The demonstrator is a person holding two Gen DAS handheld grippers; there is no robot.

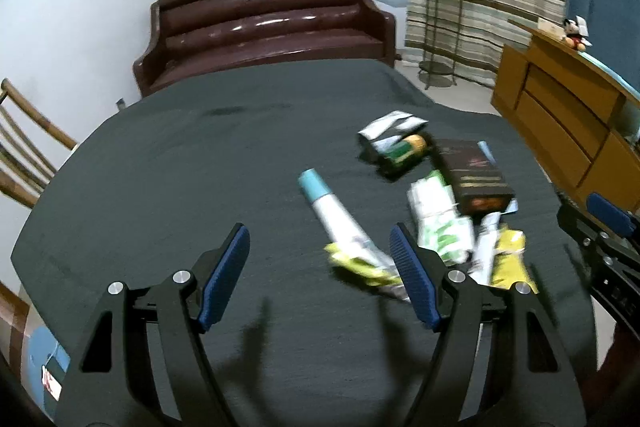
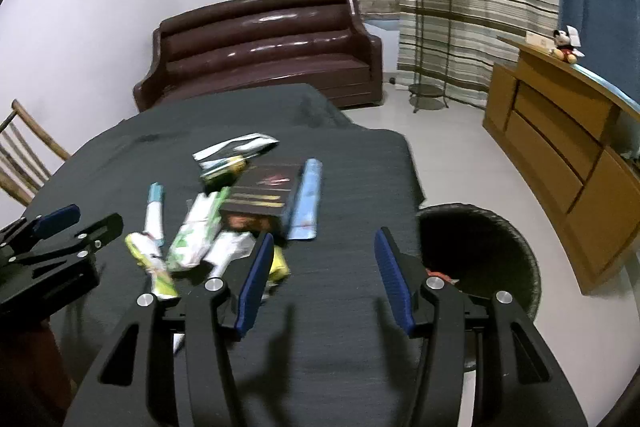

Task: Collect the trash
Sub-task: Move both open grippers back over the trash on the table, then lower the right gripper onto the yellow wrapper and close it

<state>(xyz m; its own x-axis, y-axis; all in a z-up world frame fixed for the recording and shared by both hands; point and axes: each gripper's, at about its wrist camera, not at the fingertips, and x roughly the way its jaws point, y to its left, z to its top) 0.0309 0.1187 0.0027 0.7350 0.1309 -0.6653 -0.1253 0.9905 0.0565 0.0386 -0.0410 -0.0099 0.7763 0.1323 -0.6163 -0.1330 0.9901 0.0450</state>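
Observation:
Trash lies in a loose heap on the dark table cloth (image 1: 200,187): a white tube with a teal cap (image 1: 332,211), a dark box (image 1: 472,171), a green-and-white packet (image 1: 436,223), a silvery wrapper (image 1: 392,125) and a yellow wrapper (image 1: 508,259). My left gripper (image 1: 320,279) is open just left of the heap, nothing pressed between its pads. My right gripper (image 2: 325,283) is open over bare cloth, right of the heap. There the dark box (image 2: 264,195) and a light blue sachet (image 2: 308,203) lie ahead. A black bin (image 2: 480,251) stands on the floor past the table's right edge.
A brown sofa (image 1: 272,27) stands behind the table. A wooden cabinet (image 2: 568,147) lines the right wall, with a plant stand (image 2: 430,39) by the curtain. A wooden chair (image 1: 24,155) is at the left. The left gripper (image 2: 98,217) shows in the right wrist view.

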